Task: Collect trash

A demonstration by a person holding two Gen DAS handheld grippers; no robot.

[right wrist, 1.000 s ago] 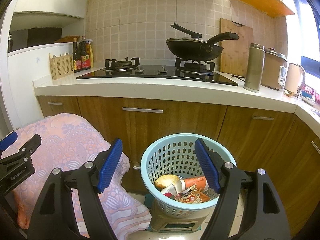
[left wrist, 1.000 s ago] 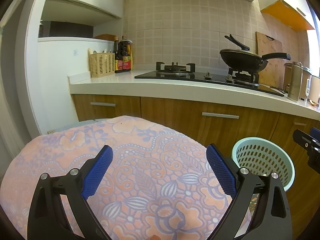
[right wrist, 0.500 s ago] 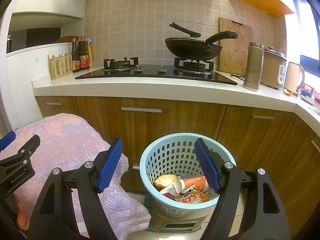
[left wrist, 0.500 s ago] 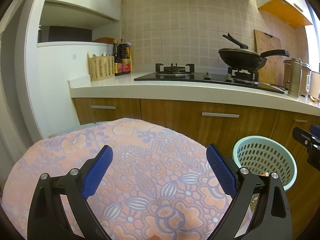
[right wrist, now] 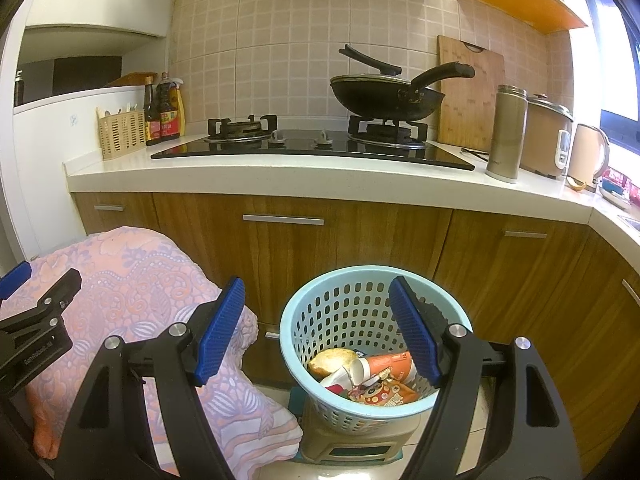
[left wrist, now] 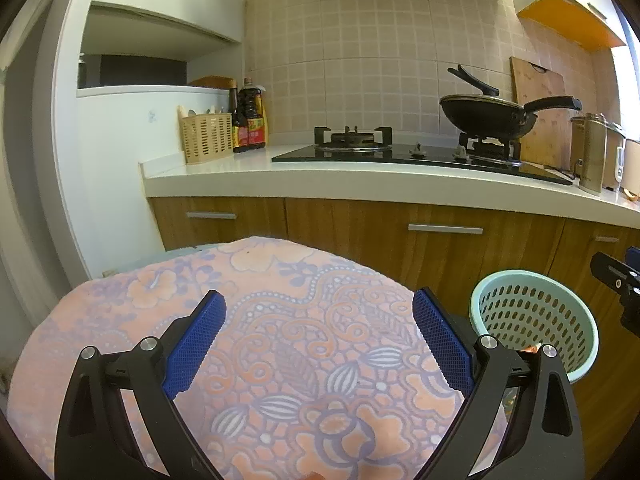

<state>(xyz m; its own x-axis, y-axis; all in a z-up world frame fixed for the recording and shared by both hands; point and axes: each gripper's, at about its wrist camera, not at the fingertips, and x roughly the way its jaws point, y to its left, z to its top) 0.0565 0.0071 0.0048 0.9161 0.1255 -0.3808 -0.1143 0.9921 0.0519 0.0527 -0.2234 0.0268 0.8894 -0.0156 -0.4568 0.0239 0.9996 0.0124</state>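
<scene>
From the left wrist, the left gripper is hanging with its jaws wide apart and nothing between them above a pink floral blanket, while the pale blue perforated basket is standing at the right beside the wooden cabinets. From the right wrist, the right gripper is hovering with jaws spread and empty over the basket, where the trash, a cup, wrappers and a bread-like piece, is lying at the bottom; a black wok is sitting on the stove above
</scene>
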